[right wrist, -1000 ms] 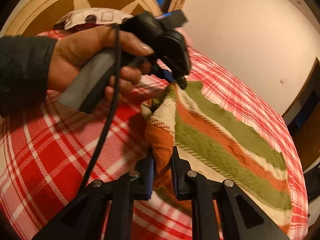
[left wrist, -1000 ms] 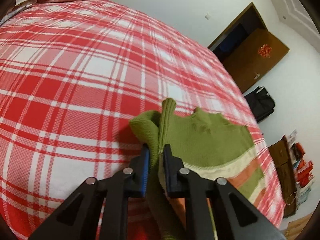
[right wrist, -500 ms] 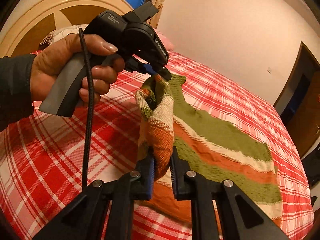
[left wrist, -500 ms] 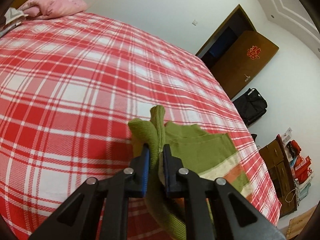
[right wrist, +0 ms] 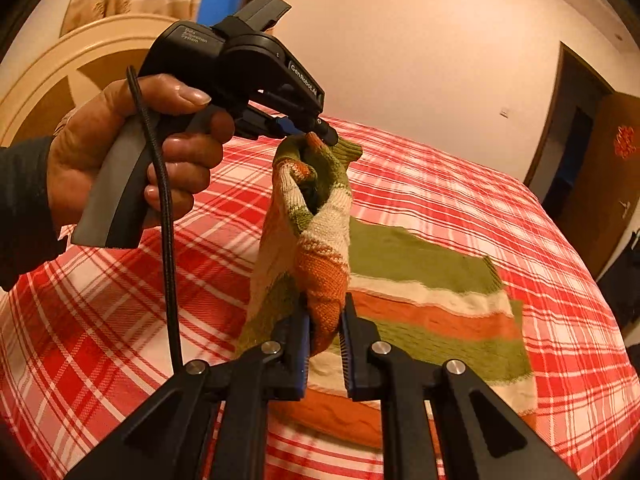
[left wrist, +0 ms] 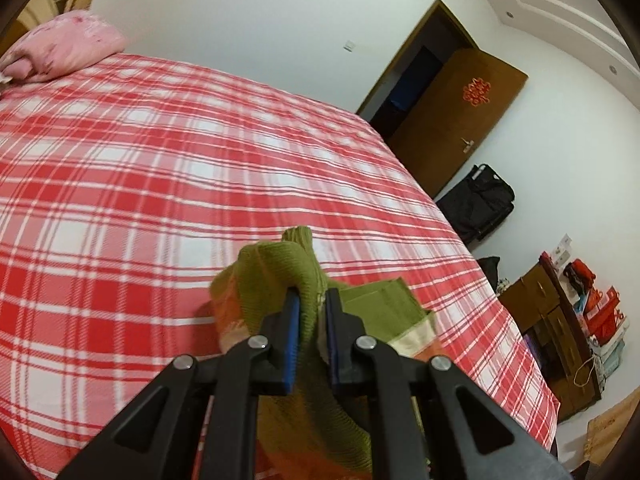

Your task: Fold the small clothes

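A small knitted sweater [right wrist: 424,292] with green, cream and orange stripes lies partly on the red plaid bed [right wrist: 480,200]. Its near edge is lifted off the bed. My right gripper [right wrist: 325,312] is shut on an orange part of that edge. My left gripper [left wrist: 310,298] is shut on a green ribbed fold of the sweater [left wrist: 280,268], whose far part stays on the bed. In the right wrist view the left gripper [right wrist: 310,134], held by a hand [right wrist: 132,152], pinches the upper end of the raised edge.
The plaid bed [left wrist: 160,160] stretches far to the left, with a pink pillow [left wrist: 60,54] at its far corner. A brown door [left wrist: 452,120], a black bag [left wrist: 476,200] and a cluttered cabinet [left wrist: 568,312] stand beyond the bed's right side. A headboard [right wrist: 60,76] rises behind the hand.
Both grippers have risen and carried the sweater's near edge up off the bed. More of the garment now hangs bunched between them, and less lies flat.
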Action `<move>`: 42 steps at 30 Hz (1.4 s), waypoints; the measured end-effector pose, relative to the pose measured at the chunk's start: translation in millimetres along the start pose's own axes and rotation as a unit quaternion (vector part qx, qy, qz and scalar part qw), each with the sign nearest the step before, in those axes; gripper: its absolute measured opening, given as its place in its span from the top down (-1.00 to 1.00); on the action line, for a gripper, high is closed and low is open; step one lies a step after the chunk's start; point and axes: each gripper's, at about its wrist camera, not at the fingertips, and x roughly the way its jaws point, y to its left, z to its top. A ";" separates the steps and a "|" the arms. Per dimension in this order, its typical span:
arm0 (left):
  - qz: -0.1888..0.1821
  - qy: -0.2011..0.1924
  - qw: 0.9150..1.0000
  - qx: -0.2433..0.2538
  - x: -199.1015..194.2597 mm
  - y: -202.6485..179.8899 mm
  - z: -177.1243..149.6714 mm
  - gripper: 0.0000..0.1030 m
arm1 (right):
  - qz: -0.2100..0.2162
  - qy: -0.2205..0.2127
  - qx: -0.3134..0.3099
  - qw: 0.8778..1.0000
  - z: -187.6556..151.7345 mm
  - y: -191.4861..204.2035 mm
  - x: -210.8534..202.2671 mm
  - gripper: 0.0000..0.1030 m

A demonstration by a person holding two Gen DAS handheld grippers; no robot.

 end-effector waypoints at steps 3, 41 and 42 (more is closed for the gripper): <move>-0.005 0.005 1.000 0.011 10.1 -17.6 0.7 0.77 | -0.003 -0.001 0.016 1.000 -3.5 -16.4 -4.1 0.76; -0.018 0.071 0.980 0.183 137.9 -207.4 -60.4 0.57 | 0.052 0.101 0.269 0.956 -117.5 -202.9 -12.5 0.76; -0.022 0.068 0.980 0.184 130.0 -205.5 -61.3 0.53 | 0.057 0.103 0.270 0.956 -118.5 -203.3 -11.9 0.75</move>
